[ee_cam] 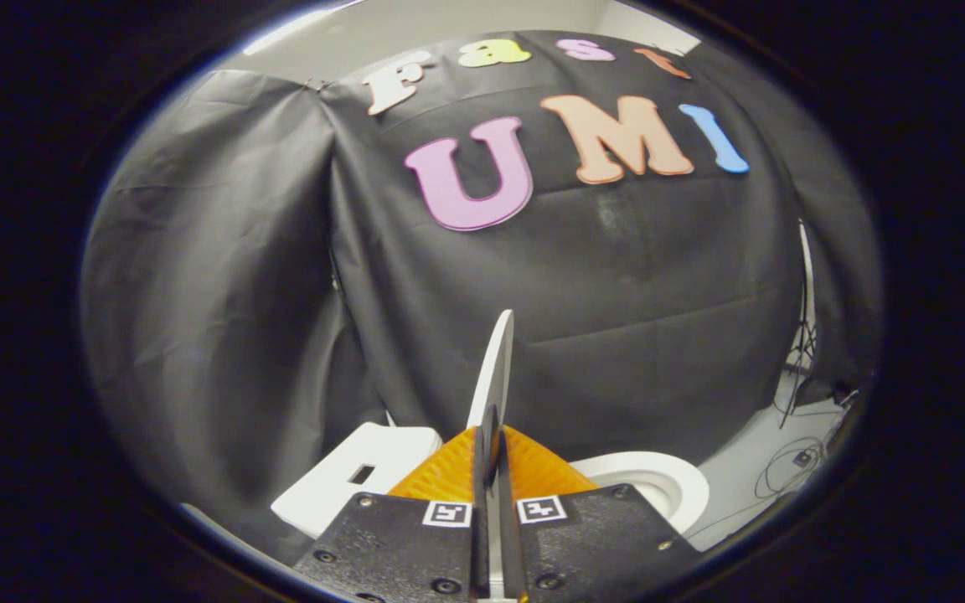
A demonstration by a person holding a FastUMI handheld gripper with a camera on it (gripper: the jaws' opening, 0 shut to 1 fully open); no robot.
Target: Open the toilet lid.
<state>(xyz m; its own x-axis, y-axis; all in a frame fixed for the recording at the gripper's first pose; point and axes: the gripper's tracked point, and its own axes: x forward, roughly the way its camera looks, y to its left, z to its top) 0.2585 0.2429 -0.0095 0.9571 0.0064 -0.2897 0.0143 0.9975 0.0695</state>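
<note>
The white toilet lid (495, 364) stands raised on edge, seen as a thin upright blade rising from between my fingers. My gripper (491, 440) is shut on the lid, one finger pressing on each face of it near its lower part. To the right of the fingers lies the white toilet seat and bowl rim (658, 481). To the left sits the white toilet tank (357, 486) with a small dark rectangular slot in its top.
Black cloth walls close in behind and to the left of the toilet. A pale floor (750, 477) runs to the right, with thin cables (792, 469) and a stand's legs (801, 360) on it.
</note>
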